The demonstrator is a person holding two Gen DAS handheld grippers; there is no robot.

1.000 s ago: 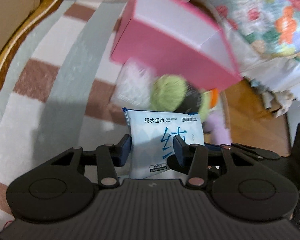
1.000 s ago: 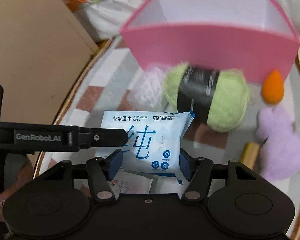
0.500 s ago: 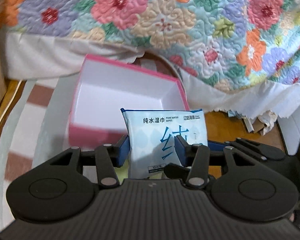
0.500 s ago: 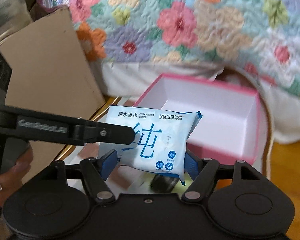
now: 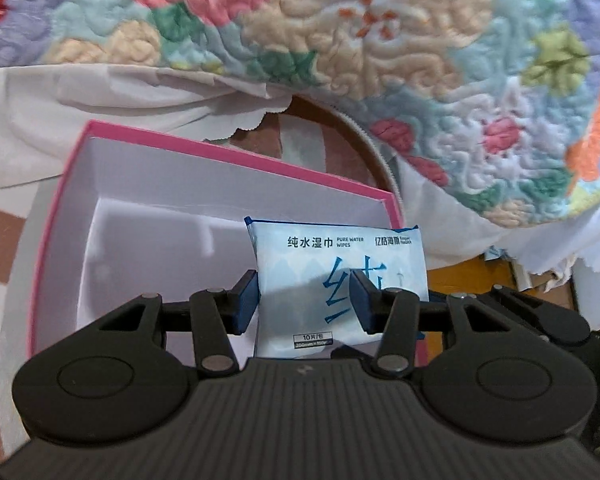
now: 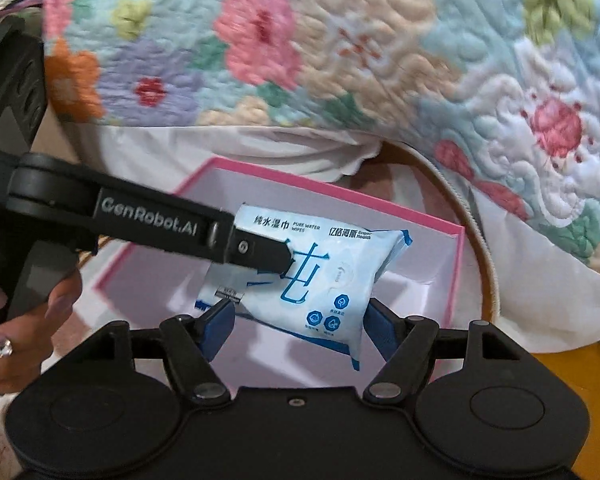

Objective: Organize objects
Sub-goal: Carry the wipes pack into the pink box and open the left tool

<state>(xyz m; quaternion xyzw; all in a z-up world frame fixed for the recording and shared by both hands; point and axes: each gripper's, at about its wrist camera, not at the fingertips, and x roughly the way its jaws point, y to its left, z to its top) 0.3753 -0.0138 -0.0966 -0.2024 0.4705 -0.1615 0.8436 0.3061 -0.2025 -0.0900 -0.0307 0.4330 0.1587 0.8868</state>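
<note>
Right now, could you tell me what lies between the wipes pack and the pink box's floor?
Nothing: the right wrist view shows the wipes pack hanging above the bare white floor of the pink box.

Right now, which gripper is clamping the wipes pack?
The left gripper: its pads pinch the wipes pack; the right gripper has just been opening, pack loose between its jaws.

Both tongs are matte black plastic: ribbed housing, two round discs, linkage bars with silver rivets, dark blue pads (image 5: 246, 298). One finger (image 6: 152, 222) bears white "GenRobot.AI" lettering. The hand (image 6: 28, 344) wears a gem-set nail.
</note>
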